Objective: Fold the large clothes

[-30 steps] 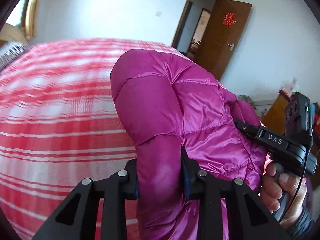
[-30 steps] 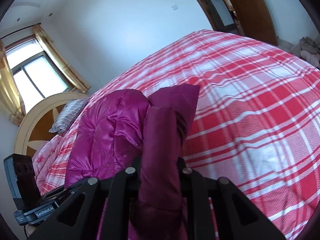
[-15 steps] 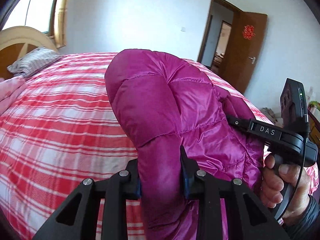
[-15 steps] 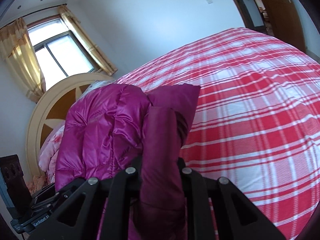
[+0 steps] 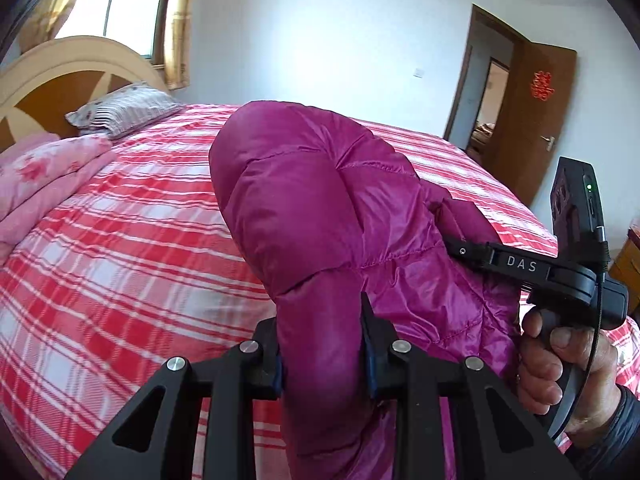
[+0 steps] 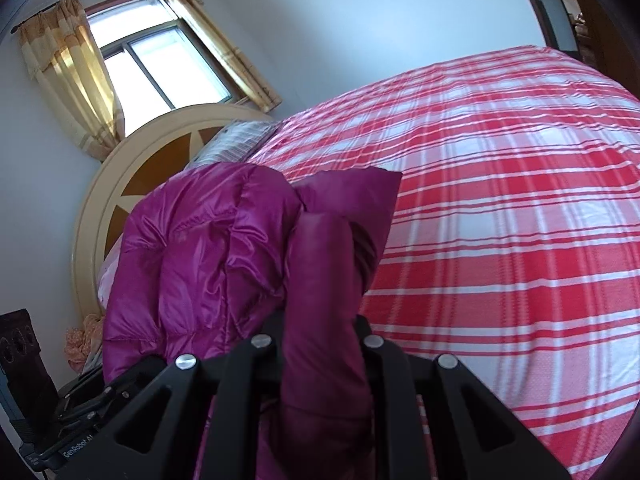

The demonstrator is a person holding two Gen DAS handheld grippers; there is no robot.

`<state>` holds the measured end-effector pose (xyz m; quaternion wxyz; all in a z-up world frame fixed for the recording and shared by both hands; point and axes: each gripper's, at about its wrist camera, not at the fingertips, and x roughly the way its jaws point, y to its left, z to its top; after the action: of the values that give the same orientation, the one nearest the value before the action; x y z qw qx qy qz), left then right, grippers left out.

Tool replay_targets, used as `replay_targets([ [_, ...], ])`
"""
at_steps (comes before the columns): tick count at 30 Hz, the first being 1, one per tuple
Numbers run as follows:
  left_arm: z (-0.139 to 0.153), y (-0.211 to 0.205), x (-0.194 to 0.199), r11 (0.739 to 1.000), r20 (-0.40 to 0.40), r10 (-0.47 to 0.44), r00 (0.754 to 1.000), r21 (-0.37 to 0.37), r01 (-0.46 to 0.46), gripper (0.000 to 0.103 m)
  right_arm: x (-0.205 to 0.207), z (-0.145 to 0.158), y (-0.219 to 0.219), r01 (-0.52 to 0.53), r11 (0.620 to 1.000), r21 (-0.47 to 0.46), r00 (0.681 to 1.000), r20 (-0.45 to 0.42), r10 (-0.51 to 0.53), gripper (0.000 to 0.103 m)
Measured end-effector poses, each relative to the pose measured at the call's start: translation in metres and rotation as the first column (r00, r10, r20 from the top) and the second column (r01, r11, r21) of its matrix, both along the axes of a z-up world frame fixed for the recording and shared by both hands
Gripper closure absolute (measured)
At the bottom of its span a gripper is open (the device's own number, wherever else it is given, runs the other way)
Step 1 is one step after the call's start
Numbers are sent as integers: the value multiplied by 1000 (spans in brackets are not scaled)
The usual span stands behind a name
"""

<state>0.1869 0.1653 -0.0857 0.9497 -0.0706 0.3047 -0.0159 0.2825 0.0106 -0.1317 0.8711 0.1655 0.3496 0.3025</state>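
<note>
- Bedding first: a red-and-white plaid sheet (image 5: pixel 120 264) covers the whole bed (image 6: pixel 520 240), smooth and flat across the wide stretch seen from the right wrist.
- Headboard (image 5: pixel 48 88), cream with brown wedge panels in a sunburst, stands at the bed's far end; a grey striped pillow (image 5: pixel 124 110) lies against it, and a pink floral quilt (image 5: pixel 44 176) is bunched just beside the pillow.
- Window (image 6: pixel 156 68) with yellow curtains (image 6: pixel 68 72) sits above the headboard, bright with daylight; the walls are plain white.
- Brown door (image 5: pixel 536 120) hangs open in the far corner, a red paper ornament (image 5: pixel 541 86) stuck on it, a hallway showing through the frame.
- Magenta puffer jacket (image 5: pixel 320 216) is held up over the bed between both tools, its quilted bulk hanging in folds.
- Left tool (image 5: pixel 322 344) has its fingers closed tight on a padded roll of the jacket.
- Right tool (image 6: pixel 322 340) is likewise clamped on a thick fold of the jacket (image 6: pixel 208 264); in the left wrist view its black body, marked DAS, presses into the fabric, gripped by the person's right hand (image 5: pixel 560 364).
- Dark device (image 6: pixel 20 352) stands at the lower left edge of the right wrist view; what it is I cannot tell.
</note>
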Motion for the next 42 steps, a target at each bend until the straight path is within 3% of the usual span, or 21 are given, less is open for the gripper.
replay_targets([
  [11, -37, 47, 5, 995, -76, 100, 992, -12, -101, 72, 13, -24, 67, -83, 996, -34, 995, -50, 81, 86],
  [15, -54, 54, 7, 989, -111, 145, 983, -8, -147, 58, 20, -41, 75, -86, 995, -59, 993, -87, 81, 86],
  [20, -61, 58, 5, 986, -122, 160, 980, -30, -164, 48, 27, -51, 81, -85, 991, -102, 990, -117, 73, 83],
  [24, -63, 61, 1, 981, -129, 188, 974, -21, -192, 36, 31, -56, 81, -64, 990, -124, 988, -145, 46, 69],
  [25, -62, 62, -1, 981, -126, 191, 973, -20, -195, 35, 32, -57, 80, -56, 991, -124, 988, -153, 37, 63],
  [29, -57, 62, -7, 981, -125, 194, 973, -2, -196, 35, 30, -57, 80, -50, 989, -139, 988, -155, 28, 59],
  [33, -41, 60, -21, 981, -89, 192, 977, 21, -191, 35, 25, -47, 77, -28, 987, -159, 991, -135, 6, 44],
  [36, -24, 58, -37, 981, -41, 192, 981, 29, -191, 35, 15, -31, 68, 3, 988, -156, 996, -92, -18, 29],
  [42, 11, 53, -70, 981, 48, 189, 981, 34, -191, 32, -31, 11, 48, 105, 979, -177, 994, 42, -99, 22],
])
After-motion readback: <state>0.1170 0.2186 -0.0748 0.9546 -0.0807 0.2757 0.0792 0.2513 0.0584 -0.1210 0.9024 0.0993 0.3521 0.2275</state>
